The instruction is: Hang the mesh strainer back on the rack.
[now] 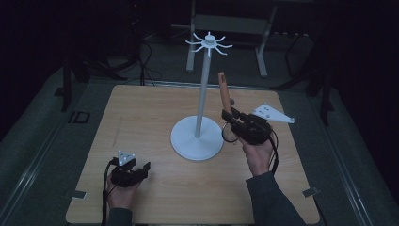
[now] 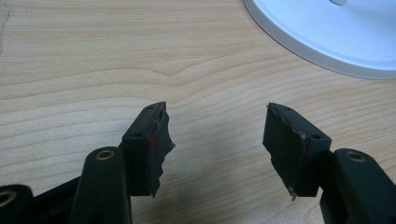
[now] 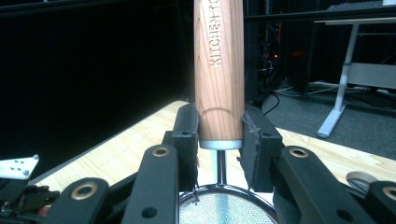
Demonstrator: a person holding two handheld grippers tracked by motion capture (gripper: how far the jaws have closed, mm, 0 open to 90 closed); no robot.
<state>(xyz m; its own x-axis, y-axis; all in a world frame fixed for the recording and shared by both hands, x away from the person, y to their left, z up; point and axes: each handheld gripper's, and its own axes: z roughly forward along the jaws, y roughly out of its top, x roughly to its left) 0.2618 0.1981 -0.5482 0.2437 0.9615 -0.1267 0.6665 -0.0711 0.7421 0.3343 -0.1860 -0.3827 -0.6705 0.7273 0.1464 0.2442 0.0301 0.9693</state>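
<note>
The right gripper pinched the wooden handle of a little strainer, held upright just beside the white stand. It looked light and stiff. The left gripper stood wide open, holding nothing.

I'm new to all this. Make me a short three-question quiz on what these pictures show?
1. True or false: the right gripper grips a wooden-handled mesh strainer.
2. The left gripper is: A) open and empty, B) shut on a spoon.
3. What stands mid-table?

Key: 1 true; 2 A; 3 a white hook stand with round base on the light wooden table.
</note>
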